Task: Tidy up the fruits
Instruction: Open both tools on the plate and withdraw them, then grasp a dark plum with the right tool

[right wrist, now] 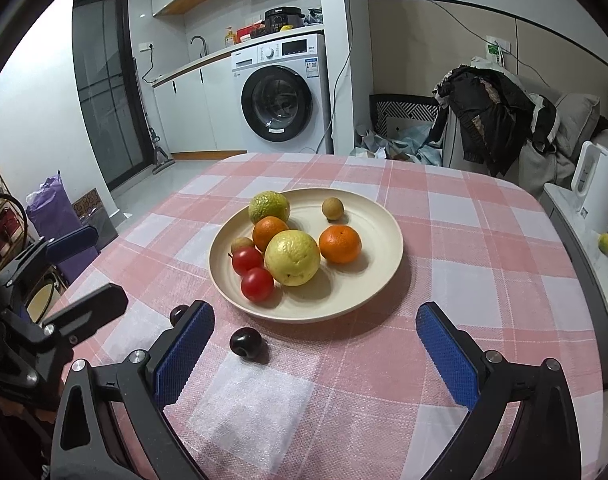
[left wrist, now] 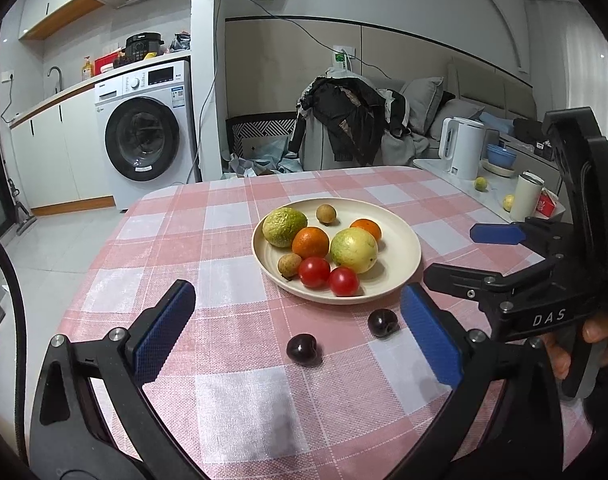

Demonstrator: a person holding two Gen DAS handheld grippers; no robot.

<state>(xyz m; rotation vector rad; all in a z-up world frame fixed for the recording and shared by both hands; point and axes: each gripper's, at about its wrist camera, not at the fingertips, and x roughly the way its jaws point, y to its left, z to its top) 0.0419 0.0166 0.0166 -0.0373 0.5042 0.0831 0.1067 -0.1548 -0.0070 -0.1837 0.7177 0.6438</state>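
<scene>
A cream plate (left wrist: 400, 256) (right wrist: 368, 280) sits mid-table on the pink checked cloth. It holds two yellow-green fruits, two oranges (left wrist: 310, 242), two red tomatoes (left wrist: 314, 272) and two small brown longans. Two dark cherries lie on the cloth in front of the plate (left wrist: 301, 350) (left wrist: 382, 322). My left gripper (left wrist: 299, 334) is open, with the nearer cherry lying between its blue pads, untouched. My right gripper (right wrist: 316, 356) is open too. One cherry (right wrist: 245, 343) lies just inside its left finger, and the other (right wrist: 178, 314) peeks out from behind that finger. Each gripper appears in the other's view (left wrist: 476, 256) (right wrist: 83, 272).
A side table to the right carries a white kettle (left wrist: 464, 148), a blue bowl (left wrist: 502, 156), a white cup (left wrist: 526, 196) and small yellow-green fruits. A chair draped with dark clothes (left wrist: 344, 120) stands behind the table. A washing machine (left wrist: 143, 136) is at the back left.
</scene>
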